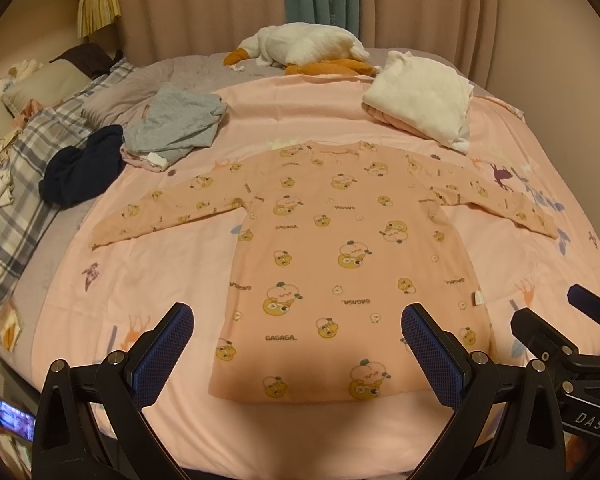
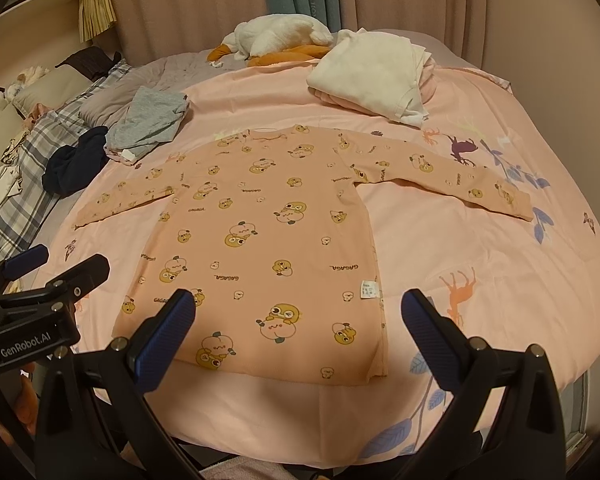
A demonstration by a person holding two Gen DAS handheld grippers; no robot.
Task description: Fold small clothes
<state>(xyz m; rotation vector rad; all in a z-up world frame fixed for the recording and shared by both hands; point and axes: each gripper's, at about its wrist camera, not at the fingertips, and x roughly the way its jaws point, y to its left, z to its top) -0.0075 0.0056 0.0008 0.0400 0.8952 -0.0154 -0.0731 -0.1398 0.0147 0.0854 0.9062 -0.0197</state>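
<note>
Seen from the left wrist, the left gripper (image 1: 297, 354) hangs with its blue-padded fingers (image 1: 162, 354) spread wide and empty, low over the near hem of the shirt (image 1: 332, 264). That shirt, peach with cartoon prints and "GAGAGA" lettering, lies flat on the pink sheet (image 1: 140, 280), neck away from us, both sleeves stretched out to the sides. A small white tag (image 1: 478, 298) shows at its right side seam. Beyond the left sleeve sit a grey garment (image 1: 180, 124) and, just beside it, a dark navy one (image 1: 84, 164) at the sheet's edge. A cream pile (image 1: 420, 104) rests past the right shoulder, clear of the shirt, and a plush goose (image 1: 300, 46) lies at the far side near the curtain (image 1: 204, 4). Part of the right gripper (image 1: 584, 320) pokes in at the right edge. From the right wrist, the right gripper (image 2: 300, 344) is likewise wide apart and holding nothing, its fingers (image 2: 430, 340) straddling the shirt's (image 2: 260, 236) near right corner from above. The tag (image 2: 369, 290) sits between the fingers. The right sleeve runs out over the sheet (image 2: 440, 248) toward the printed leaves. The grey garment (image 2: 148, 120), navy garment (image 2: 76, 164), cream pile (image 2: 372, 72) and goose (image 2: 276, 36) lie beyond, and the left gripper (image 2: 40, 280) shows at the left edge.
</note>
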